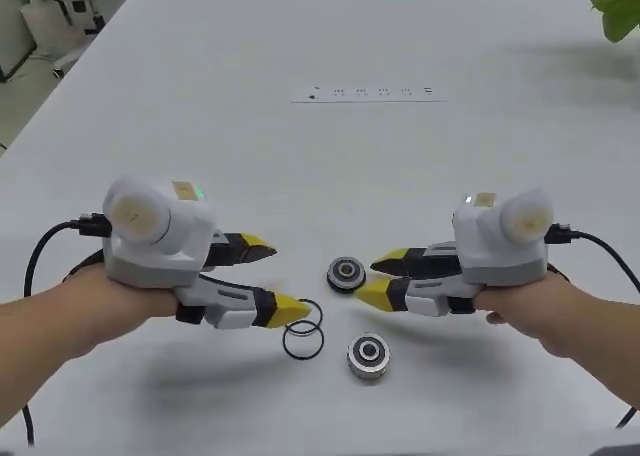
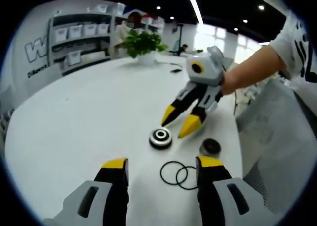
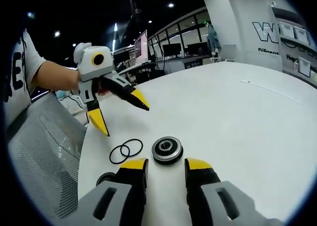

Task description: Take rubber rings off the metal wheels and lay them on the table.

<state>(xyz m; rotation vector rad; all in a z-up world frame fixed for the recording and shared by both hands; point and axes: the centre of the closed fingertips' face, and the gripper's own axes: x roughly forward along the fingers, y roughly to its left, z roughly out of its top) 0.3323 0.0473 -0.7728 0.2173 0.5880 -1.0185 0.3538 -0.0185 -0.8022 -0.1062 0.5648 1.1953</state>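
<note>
Reaching in from 9 and 3 o'clock in the head view, the left gripper [image 1: 283,276] gapes wide and the right gripper [image 1: 375,279] stands narrower, both holding nothing. Two thin black rubber rings [image 1: 303,331] lie loose on the white table [image 1: 300,156], at 9 o'clock of the nearer of two round metal wheels [image 1: 369,356]. In the left gripper view, the rings lie at 1 o'clock between its jaws. In the right gripper view, one wheel sits at 12 o'clock, just off the tips.

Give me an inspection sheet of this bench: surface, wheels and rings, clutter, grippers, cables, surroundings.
Surface: white table, no spills seen.
Job's things: metal wheel just ahead of the right gripper; second wheel nearer the person; two black rubber rings lying overlapped on the table by the left gripper.
Clutter: pale strip with small dark marks at the far side.
Grippers: both with jaws open, holding nothing.
Cables: black cable from the left gripper, another from the right.
Surroundings: potted plant, shelves of bins.
</note>
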